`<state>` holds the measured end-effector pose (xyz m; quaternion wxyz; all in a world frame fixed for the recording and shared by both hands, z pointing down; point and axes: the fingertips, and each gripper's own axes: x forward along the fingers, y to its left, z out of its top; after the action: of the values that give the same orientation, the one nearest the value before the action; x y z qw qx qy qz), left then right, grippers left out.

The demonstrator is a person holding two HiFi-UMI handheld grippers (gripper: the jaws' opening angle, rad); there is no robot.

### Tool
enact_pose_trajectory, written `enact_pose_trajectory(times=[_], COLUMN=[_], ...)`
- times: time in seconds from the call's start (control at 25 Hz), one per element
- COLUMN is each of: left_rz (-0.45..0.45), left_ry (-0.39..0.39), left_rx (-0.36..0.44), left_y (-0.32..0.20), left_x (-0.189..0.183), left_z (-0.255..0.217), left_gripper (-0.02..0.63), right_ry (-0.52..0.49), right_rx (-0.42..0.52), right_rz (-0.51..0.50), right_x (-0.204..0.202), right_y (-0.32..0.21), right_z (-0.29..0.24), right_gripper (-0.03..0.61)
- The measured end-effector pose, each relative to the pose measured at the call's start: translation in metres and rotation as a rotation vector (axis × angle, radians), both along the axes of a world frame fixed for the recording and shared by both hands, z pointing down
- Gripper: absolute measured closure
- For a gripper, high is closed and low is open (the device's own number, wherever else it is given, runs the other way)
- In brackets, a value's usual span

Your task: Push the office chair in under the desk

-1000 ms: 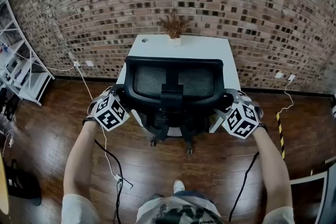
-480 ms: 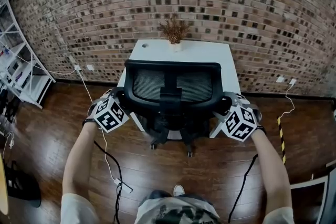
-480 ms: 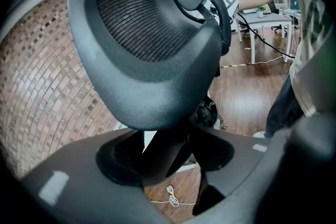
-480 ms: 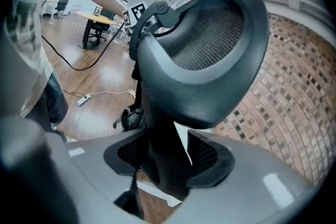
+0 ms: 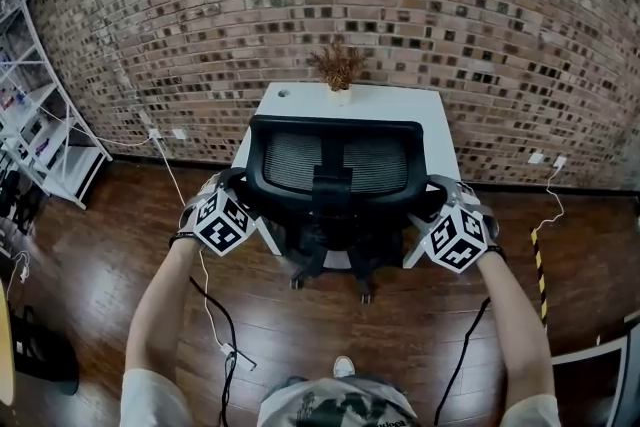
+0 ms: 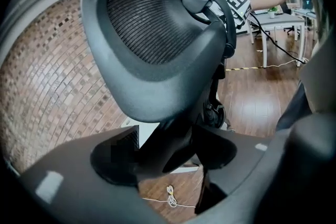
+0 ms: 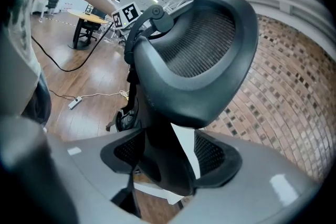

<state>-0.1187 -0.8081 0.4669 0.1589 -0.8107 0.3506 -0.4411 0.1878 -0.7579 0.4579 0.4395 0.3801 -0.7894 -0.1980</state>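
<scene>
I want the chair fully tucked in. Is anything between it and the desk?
Nothing visible does. The black mesh-backed office chair already stands with its back at the front edge of the white rectangular desk.

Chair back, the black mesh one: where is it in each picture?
Head view: black mesh chair back in the centre, before the white desk.
Left gripper view: chair back upper centre, large.
Right gripper view: chair back upper centre-right.
Shared landmark: red brick wall behind it.
</scene>
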Motion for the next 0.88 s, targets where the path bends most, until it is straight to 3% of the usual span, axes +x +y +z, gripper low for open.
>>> enact_pose_trajectory(times=[0.6,0.88], left_rz=[-0.057,-0.05], left_ry=[0.129,0.286], left_rx=[0.103,0.138], left_y=[0.06,0.108], left_x=[-0.016,0.0], left_z=[-0.026,-0.045], left_gripper=[0.296,0.415], right_ry=[-0.07,-0.18], right_rx=[0.132,0.166], right_rz=[0.155,0.221], right_x=[-0.006,-0.025], right_y=[0.045,0.088], right_z=[-0.038,-0.051], right_gripper=[0.281,0.376])
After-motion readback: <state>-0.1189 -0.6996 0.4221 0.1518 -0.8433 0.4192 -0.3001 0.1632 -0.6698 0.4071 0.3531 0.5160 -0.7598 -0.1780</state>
